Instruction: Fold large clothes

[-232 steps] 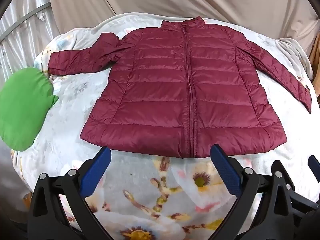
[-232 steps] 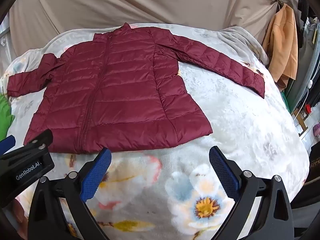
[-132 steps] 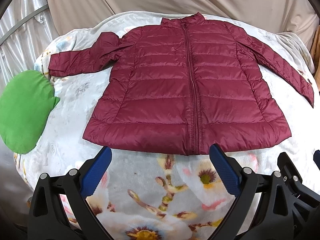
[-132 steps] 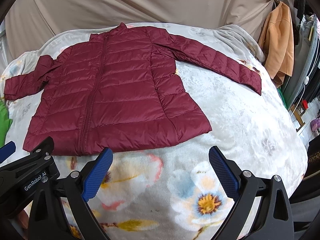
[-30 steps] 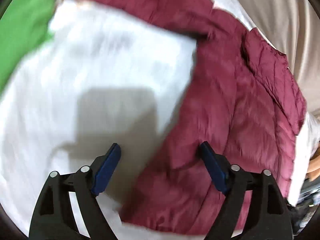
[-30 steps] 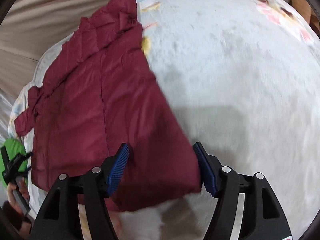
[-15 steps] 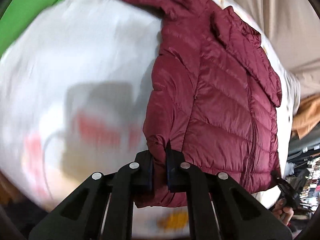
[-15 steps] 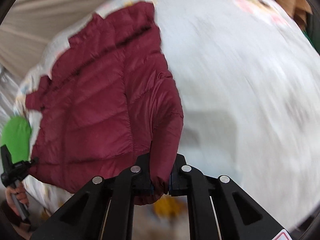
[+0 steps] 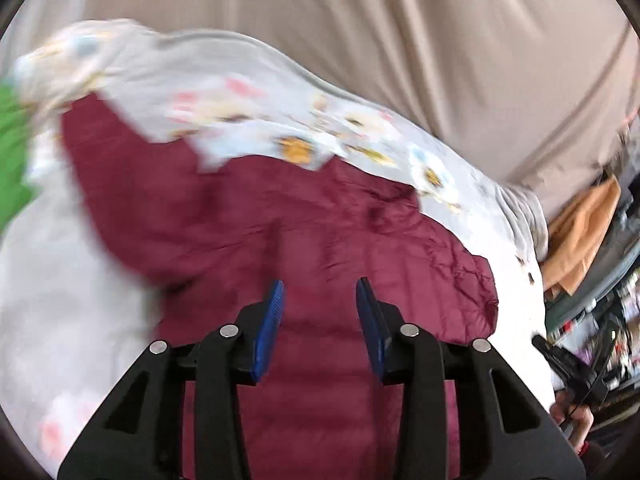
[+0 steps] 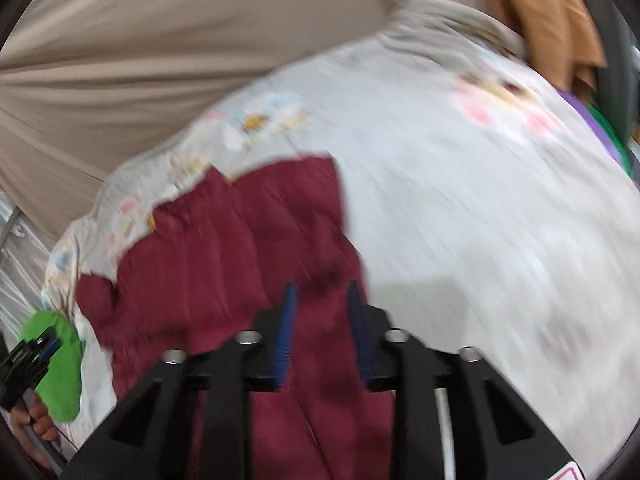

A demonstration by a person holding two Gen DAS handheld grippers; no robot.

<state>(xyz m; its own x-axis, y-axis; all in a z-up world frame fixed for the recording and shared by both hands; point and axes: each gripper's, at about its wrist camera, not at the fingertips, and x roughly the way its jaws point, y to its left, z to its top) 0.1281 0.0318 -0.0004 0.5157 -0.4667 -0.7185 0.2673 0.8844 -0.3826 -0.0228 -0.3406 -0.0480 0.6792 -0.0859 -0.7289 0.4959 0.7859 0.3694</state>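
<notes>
A green cushion (image 9: 10,152) sits at the far left of the floral blanket (image 9: 248,80), beside the maroon jacket (image 9: 320,232) spread across it. The left gripper (image 9: 320,296) hangs over the jacket, blue pads apart, gripping nothing. The right gripper (image 10: 319,300) is likewise parted above the jacket's right edge.

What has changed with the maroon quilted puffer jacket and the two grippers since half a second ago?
Both grippers have let go: the left gripper and right gripper, then clamped on the hem corners, now stand open over the maroon quilted puffer jacket. The jacket, then lifted, now lies on the floral blanket showing smooth fabric, no zip. The green cushion stays at the left edge.
</notes>
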